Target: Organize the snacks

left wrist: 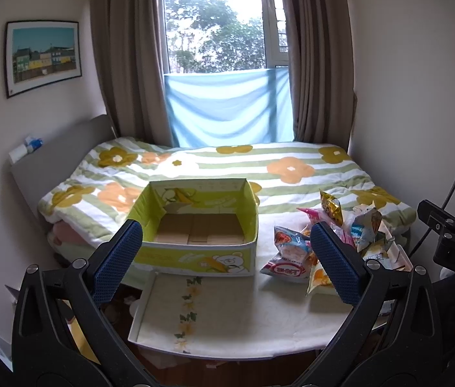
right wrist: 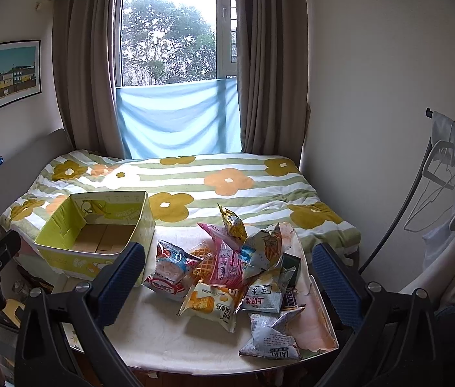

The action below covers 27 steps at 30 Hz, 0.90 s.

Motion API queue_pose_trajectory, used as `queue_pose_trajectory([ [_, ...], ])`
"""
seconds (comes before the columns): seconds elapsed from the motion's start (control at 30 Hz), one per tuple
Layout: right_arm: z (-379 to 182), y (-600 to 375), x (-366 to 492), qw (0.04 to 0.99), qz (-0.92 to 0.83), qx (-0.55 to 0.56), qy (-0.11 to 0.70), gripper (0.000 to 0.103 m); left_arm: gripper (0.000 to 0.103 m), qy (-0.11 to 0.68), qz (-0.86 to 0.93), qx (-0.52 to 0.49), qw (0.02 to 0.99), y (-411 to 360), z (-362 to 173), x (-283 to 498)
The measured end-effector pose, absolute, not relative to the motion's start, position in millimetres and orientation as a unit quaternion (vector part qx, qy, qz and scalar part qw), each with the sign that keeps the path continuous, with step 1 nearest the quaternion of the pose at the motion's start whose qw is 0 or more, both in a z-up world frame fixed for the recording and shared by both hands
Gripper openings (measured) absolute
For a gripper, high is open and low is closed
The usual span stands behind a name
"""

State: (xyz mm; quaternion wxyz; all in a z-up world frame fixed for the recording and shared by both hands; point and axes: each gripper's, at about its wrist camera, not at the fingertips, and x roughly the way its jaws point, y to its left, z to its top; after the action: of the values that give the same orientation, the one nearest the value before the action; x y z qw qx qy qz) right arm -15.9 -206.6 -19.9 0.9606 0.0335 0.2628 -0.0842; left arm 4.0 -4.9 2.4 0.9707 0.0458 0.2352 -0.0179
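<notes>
The left gripper (left wrist: 226,259) has its blue-padded fingers spread wide, holding nothing and hanging above the white table (left wrist: 259,329). Between its fingers sits a yellow-green cardboard box (left wrist: 195,251), open-topped. Just right of the box lies a pile of snack packets (right wrist: 227,277). The right gripper (right wrist: 229,277) is likewise spread wide and empty, framing that pile without touching it.

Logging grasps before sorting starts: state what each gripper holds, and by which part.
Nothing is held. The left gripper and right gripper are both open and empty; the snack packets lie untouched beside the box.
</notes>
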Motion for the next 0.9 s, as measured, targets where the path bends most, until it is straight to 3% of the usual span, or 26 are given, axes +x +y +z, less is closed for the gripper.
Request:
queue_pose_trajectory([
  [0.53, -51, -218, 1, 0.936, -0.12, 0.077, 0.322, 0.103, 0.103, 0.293, -0.084, 0.046, 0.951, -2, -36, 45],
  [0.9, -97, -270, 64, 0.906, -0.113, 0.122, 0.39, 0.103, 0.103, 0.355, -0.114, 0.091, 0.923, -66, -102, 107],
])
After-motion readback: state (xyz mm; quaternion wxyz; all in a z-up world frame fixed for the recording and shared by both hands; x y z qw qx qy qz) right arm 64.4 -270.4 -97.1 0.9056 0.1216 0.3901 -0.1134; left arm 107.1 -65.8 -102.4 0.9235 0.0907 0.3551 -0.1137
